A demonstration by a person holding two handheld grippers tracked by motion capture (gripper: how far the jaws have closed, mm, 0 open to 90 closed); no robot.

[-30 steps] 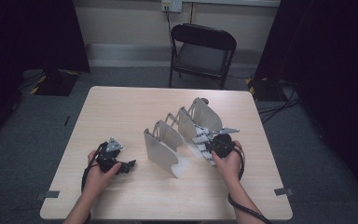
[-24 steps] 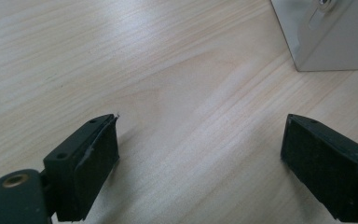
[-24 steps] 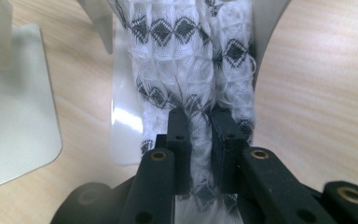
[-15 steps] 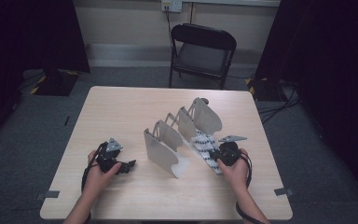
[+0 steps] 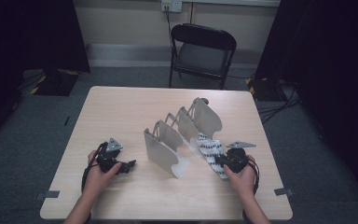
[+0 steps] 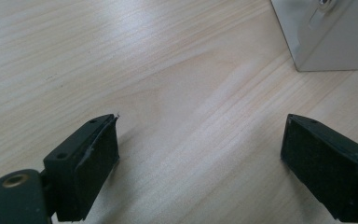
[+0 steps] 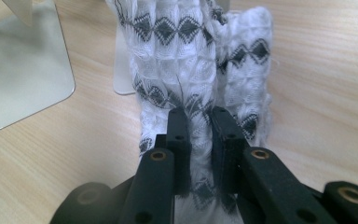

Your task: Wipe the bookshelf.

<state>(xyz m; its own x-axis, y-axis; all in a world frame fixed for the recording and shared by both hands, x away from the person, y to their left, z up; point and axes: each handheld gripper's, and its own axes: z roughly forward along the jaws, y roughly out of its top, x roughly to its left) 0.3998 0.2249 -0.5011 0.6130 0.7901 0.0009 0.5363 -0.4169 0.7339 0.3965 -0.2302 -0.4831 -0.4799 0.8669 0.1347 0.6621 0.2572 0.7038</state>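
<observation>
A white knitted cloth with dark diamond bands (image 7: 200, 56) lies stretched on the table from the metal rack toward the front right (image 5: 211, 151). My right gripper (image 7: 199, 116) is shut on its near end, the fabric pinched between the two black jaws; in the high view it (image 5: 224, 163) sits at the cloth's front end. My left gripper (image 6: 200, 140) is open over bare wood with nothing between its jaws, resting at the front left of the table (image 5: 123, 166). A grey metal rack of upright curved dividers (image 5: 182, 133) stands mid-table.
The wooden table (image 5: 121, 112) has bare surface on its left and far side. A rack corner (image 6: 326, 37) shows ahead and right of the left gripper. A black folding chair (image 5: 200, 51) stands beyond the far edge. Tape marks (image 5: 283, 191) sit near the front corners.
My right hand has drawn back toward the front right of the table, pulling the patterned cloth out from the rack along the tabletop. The left hand has kept still.
</observation>
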